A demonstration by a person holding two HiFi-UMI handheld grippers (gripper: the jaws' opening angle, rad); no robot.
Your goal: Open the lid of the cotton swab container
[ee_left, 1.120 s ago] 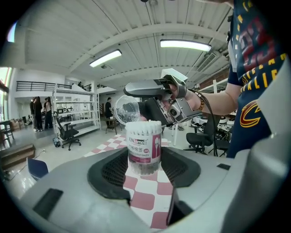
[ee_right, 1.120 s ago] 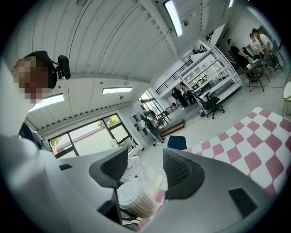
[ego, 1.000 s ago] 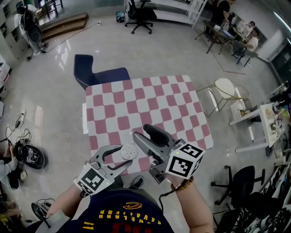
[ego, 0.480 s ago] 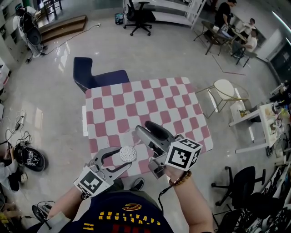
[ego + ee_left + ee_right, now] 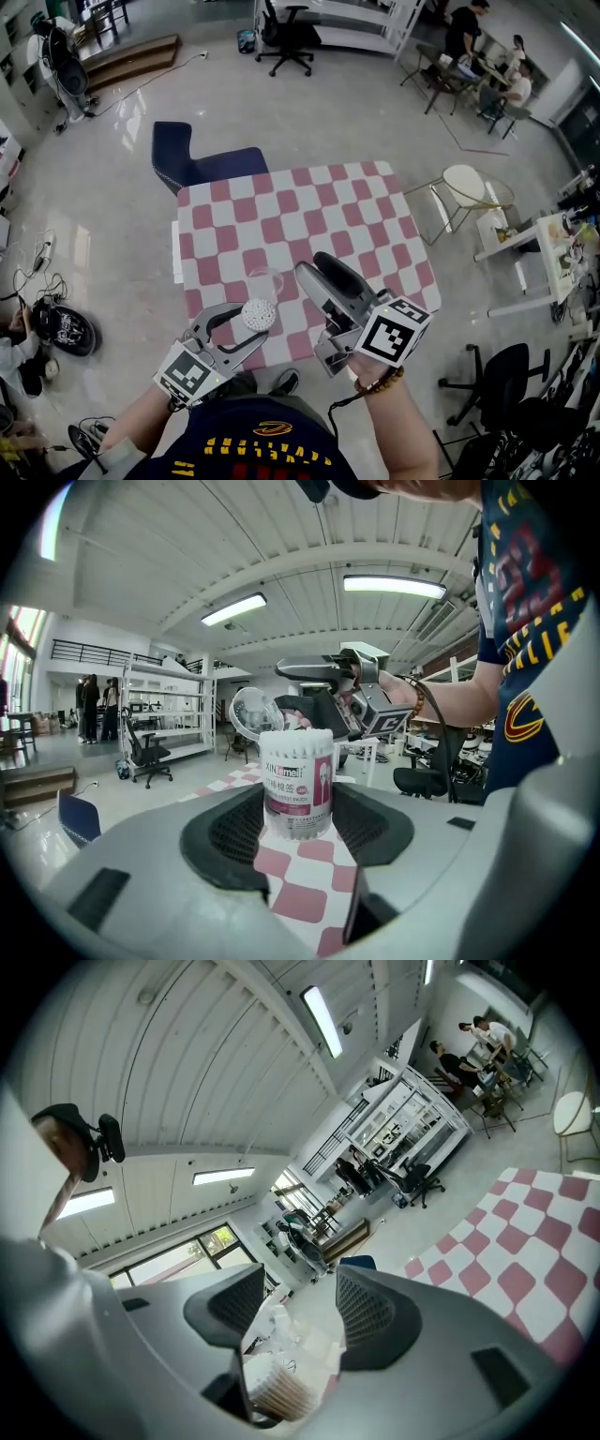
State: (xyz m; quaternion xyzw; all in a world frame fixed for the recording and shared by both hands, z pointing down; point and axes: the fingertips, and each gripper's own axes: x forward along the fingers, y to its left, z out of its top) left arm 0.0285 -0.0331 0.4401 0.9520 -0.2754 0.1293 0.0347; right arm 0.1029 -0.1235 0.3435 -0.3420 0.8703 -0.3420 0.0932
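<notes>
The cotton swab container (image 5: 298,785), a clear tub with a pink-and-white label, stands upright between the pads of my left gripper (image 5: 298,825), which is shut on it. Its top is uncovered and the white swab tips (image 5: 258,314) show. In the head view my left gripper (image 5: 255,322) holds it over the table's near edge. The clear domed lid (image 5: 265,279) hangs apart from the tub, just beyond it, at the tips of my right gripper (image 5: 302,274). The lid (image 5: 255,712) is also in the left gripper view. My right gripper (image 5: 289,1312) looks down at the swabs (image 5: 281,1387).
The pink-and-white checked table (image 5: 281,206) lies under both grippers. A dark blue chair (image 5: 192,150) stands at its far side. A round white stool (image 5: 466,183) and a white side table (image 5: 525,253) are to the right. People sit far back right.
The lid has come off the container: my right gripper has drawn away up and to the right with it, and the swab tips now show. My left gripper has hardly moved.
</notes>
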